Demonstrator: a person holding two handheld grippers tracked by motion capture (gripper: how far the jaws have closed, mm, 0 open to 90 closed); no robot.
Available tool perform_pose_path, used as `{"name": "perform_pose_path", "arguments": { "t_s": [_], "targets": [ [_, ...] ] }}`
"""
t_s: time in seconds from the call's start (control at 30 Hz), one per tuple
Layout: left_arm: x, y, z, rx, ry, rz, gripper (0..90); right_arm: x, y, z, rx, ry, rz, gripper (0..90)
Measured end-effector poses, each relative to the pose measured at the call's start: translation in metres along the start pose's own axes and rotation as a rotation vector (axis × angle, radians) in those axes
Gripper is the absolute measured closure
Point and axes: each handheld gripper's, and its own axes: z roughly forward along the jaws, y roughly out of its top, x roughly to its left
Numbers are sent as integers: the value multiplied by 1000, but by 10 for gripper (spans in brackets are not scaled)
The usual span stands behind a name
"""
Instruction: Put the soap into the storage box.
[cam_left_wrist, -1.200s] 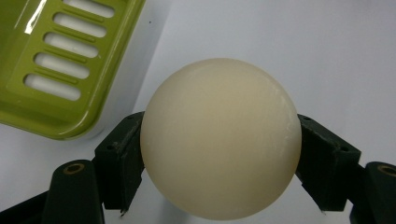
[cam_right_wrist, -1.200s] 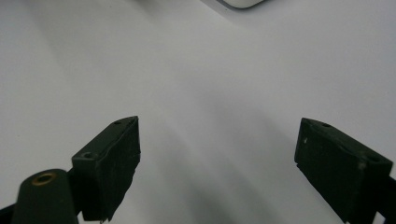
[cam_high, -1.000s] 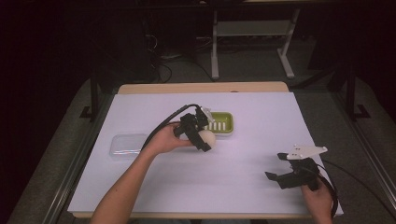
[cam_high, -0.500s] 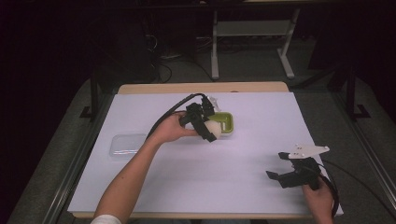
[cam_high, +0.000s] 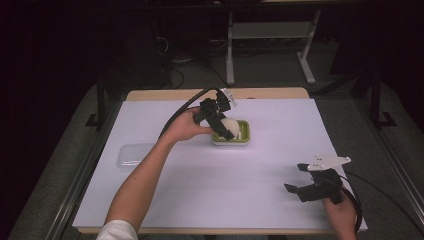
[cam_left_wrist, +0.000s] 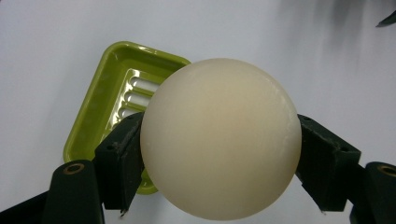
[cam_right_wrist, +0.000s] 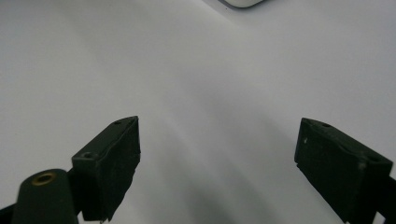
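The left gripper (cam_high: 226, 128) holds a cream ball (cam_left_wrist: 219, 138) over the green tray (cam_left_wrist: 100, 100). The right gripper (cam_right_wrist: 219, 163) is wide open.

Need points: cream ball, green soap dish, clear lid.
cream ball (cam_left_wrist: 219, 140), left gripper view, middle of its front face
green soap dish (cam_left_wrist: 100, 98), left gripper view, left rim
clear lid (cam_high: 134, 156), high view, centre of its top

White-covered tabletop (cam_high: 210, 195); clear plastic lid (cam_high: 131, 156) at 9 o'clock near its left edge; metal stand (cam_high: 270, 45) on the floor at 12 o'clock.
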Motion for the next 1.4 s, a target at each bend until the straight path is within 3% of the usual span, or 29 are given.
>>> {"name": "perform_pose_path", "arguments": {
  "t_s": [0.3, 0.43, 0.93, 1.4],
  "targets": [
    [10, 7, -8, -44, 6, -25, 251, 1, 1, 1, 5, 1, -5, 136],
    [14, 8, -8, -41, 8, -28, 251, 1, 1, 2, 5, 3, -4, 136],
    [30, 5, 9, -40, 10, -74, 250, 1, 1, 2, 6, 4, -7, 136],
    [42, 2, 28, -7, 34, -118, 250, 2, 1, 2, 5, 6, -7, 136]
  ]
}}
